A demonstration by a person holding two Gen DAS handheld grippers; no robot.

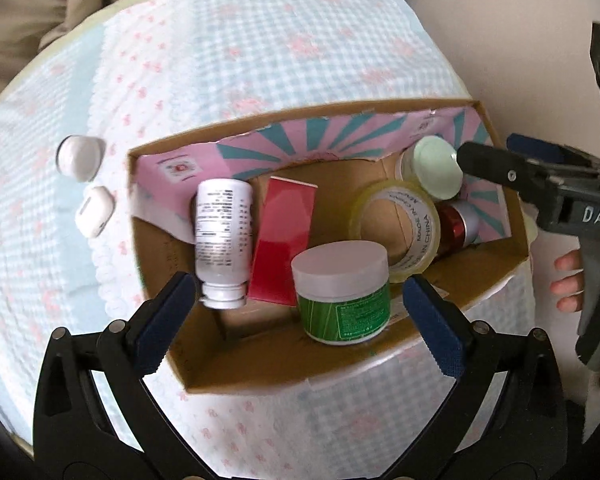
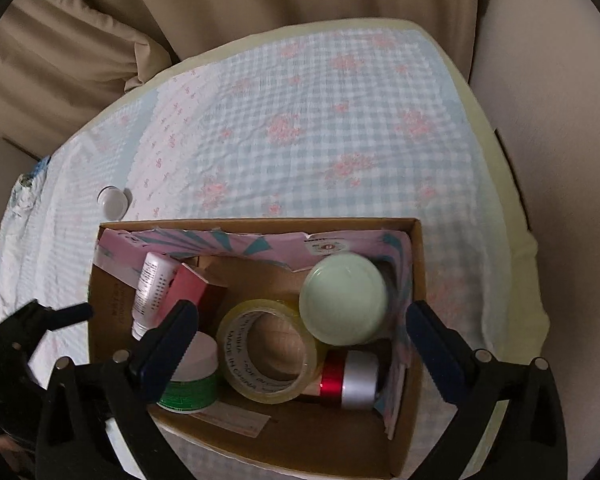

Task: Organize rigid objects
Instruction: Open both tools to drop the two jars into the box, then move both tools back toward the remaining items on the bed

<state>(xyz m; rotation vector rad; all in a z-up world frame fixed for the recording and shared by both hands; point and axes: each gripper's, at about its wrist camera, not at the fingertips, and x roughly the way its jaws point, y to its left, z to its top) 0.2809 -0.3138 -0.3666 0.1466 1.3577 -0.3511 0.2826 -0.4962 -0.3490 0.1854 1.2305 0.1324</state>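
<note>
An open cardboard box (image 1: 260, 364) (image 2: 260, 222) stands on a blue-checked cloth. Inside lie a white bottle (image 1: 222, 236) (image 2: 152, 284), a red carton (image 1: 284, 236) (image 2: 192, 288), a green jar with a white lid (image 1: 342, 280) (image 2: 192, 384), a tape roll (image 1: 396, 232) (image 2: 230, 344), a pale-green-lidded jar (image 1: 436, 168) (image 2: 344, 300) and a red-and-silver can (image 1: 458, 224) (image 2: 350, 380). My left gripper (image 1: 298, 296) hangs open over the box's near side, its pads clear of the green jar. My right gripper (image 2: 302, 312) is open above the tape and the pale-green lid, holding nothing.
Two white items lie on the cloth left of the box: a round one (image 1: 78, 156) (image 2: 113, 200) and an earbud case (image 1: 94, 212). Beige curtain folds (image 2: 100, 40) hang behind the table. A person's hand (image 1: 568, 280) shows at the right edge.
</note>
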